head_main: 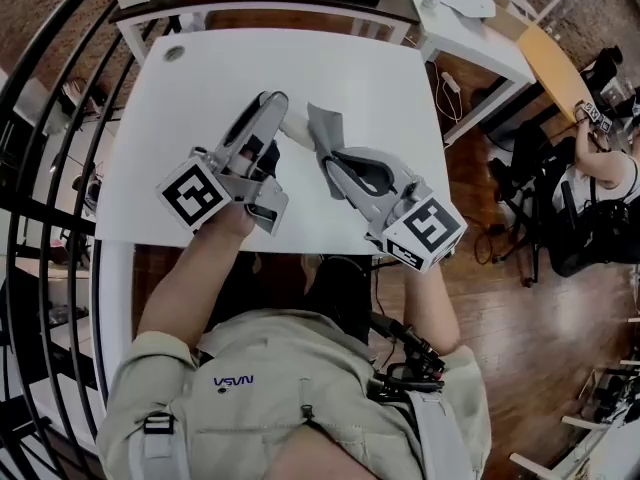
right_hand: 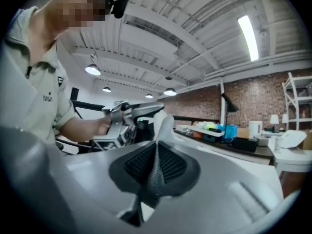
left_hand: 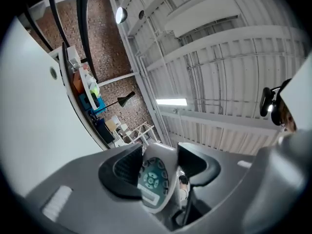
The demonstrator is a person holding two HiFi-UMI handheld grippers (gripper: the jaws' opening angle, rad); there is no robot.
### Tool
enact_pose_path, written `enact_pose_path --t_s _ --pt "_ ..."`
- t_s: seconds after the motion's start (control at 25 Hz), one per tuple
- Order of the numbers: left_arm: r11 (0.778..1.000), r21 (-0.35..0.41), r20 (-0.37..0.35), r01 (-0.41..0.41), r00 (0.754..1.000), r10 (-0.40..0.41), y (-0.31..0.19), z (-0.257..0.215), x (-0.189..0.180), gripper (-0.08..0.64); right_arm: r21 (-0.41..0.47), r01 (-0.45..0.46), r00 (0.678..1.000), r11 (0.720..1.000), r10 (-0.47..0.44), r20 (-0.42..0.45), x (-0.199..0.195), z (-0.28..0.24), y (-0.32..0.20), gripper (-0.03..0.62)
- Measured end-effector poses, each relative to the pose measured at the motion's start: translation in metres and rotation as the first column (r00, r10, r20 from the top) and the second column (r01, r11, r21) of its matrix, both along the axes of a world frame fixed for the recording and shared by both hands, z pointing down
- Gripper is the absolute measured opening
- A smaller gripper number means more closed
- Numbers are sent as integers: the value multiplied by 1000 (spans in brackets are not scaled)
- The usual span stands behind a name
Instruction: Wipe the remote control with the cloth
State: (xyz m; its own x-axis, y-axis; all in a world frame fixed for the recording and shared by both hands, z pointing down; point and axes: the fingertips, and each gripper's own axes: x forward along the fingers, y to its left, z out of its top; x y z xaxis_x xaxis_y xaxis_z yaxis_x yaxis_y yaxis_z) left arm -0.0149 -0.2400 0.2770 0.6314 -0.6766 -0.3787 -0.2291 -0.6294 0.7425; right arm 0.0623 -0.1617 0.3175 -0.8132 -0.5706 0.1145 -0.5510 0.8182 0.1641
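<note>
left tongs [left_hand: 157, 162] half-spread, clamping remote control [left_hand: 152, 180] lengthwise — right tongs [right_hand: 156, 165] pinched shut on cloth [head_main: 325, 128], just right of remote's far end.

Bright, even ceiling light; strip lamp [right_hand: 248, 32] glares; fisheye warp, dark vignetted corners.

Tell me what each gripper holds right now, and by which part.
Left gripper grips the remote control by its two side edges. Right gripper pinches the cloth by a fold.
</note>
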Motion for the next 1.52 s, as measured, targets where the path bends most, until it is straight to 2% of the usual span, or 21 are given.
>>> enact_pose_path --t_s 0.12,0.2,0.32,0.48,0.56,0.68,0.76,0.96,1.08,1.12,1.16,1.2,1.24,1.28,1.32,1.36,1.4,1.44,1.52 --pt "1000 -5 -39 -9 999 9 1 -5 1 235 -35 131 981 991 -135 -137 -20 26 19 20" --pt "1000 -9 -65 -22 998 22 3 -7 4 230 -31 156 963 987 -159 -217 -32 40 23 20" --pt "1000 -11 -72 -27 997 26 6 -6 6 216 -11 160 961 987 -158 -226 -44 46 23 20" --pt "1000 -10 -48 -4 999 4 5 -3 0 181 -33 197 948 980 -199 -247 -51 52 32 20" --pt "1000 -9 -27 4 1000 -4 3 0 -1 179 -28 190 947 981 -191 -260 -51 53 30 20" --pt "999 33 87 14 996 -17 -1 6 6 175 17 107 961 994 -99 -257 -48 50 9 20" --pt "999 54 178 -8 984 -2 -3 16 16 173 39 58 968 998 -47 -246 -47 47 -6 20" --pt "996 57 327 -73 944 50 0 37 32 170 84 -45 985 995 59 -162 -34 26 -32 18" --pt "991 100 422 -88 906 38 0 44 40 166 89 -124 983 988 135 -126 -21 17 -50 18" --pt "987 133 468 -86 884 14 0 45 41 163 79 -144 980 986 153 -128 -17 19 -53 18" --pt "979 184 529 -86 848 -25 1 47 43 156 64 -159 977 985 166 -132 -14 22 -56 20" --pt "963 252 602 -97 795 -77 2 48 47 150 46 -171 975 984 175 -133 -10 25 -57 20" --pt "936 329 677 -128 723 -139 5 50 52 147 29 -181 974 983 183 -132 -5 29 -57 20" --pt "898 402 741 -180 641 -203 10 53 59 146 15 -190 973 982 190 -131 -1 33 -58 20" --pt "855 457 786 -244 562 -260 15 57 67 144 3 -199 971 980 198 -133 3 37 -58 20" --pt "815 493 812 -306 498 -304 20 61 74 141 -7 -208 969 978 205 -139 7 41 -59 20" --pt "782 511 826 -357 454 -333 23 66 80 130 -18 -214 966 977 210 -149 10 46 -60 20" --pt "758 518 836 -396 424 -349 26 72 83 126 -29 -220 964 975 213 -160 12 51 -61 20" --pt "731 511 852 -452 382 -359 30 86 87 123 -53 -233 960 971 221 -174 17 59 -62 19"
